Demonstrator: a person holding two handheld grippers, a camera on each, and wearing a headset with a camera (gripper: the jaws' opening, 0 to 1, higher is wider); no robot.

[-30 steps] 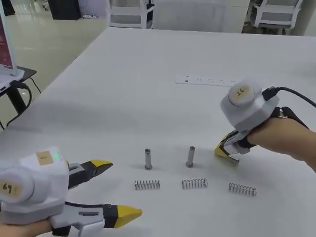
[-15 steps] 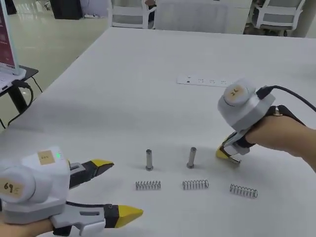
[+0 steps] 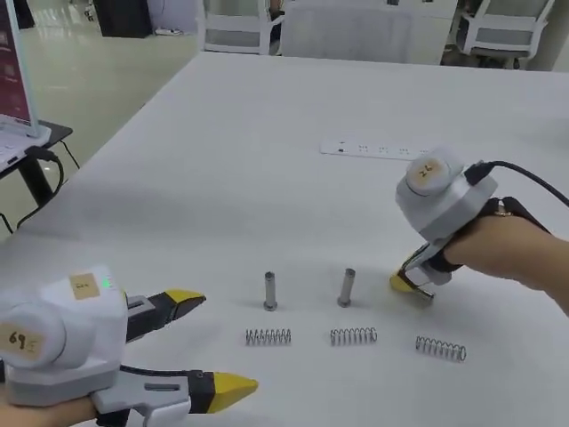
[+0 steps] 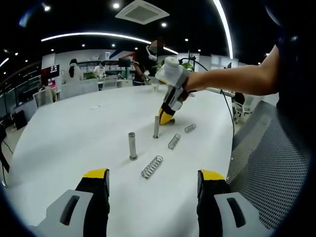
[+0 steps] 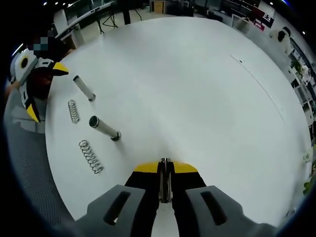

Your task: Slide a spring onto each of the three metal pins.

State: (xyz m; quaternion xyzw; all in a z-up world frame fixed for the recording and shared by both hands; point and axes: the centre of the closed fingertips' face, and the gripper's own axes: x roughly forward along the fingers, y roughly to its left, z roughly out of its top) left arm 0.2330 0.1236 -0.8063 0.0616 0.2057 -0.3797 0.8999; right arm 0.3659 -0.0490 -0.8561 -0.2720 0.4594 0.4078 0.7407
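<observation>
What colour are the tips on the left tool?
Yellow, with black behind them. The left tool shows this best in the left gripper view.

Open-plan office: big white table (image 3: 267, 151), desk chairs (image 3: 498, 31), ceiling air-con unit (image 4: 141, 11), strip lights (image 4: 98, 35).

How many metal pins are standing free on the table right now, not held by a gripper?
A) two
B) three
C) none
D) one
A: the left pin and the middle pin stand upright on the table, while the third pin is clamped in the right gripper.
</observation>
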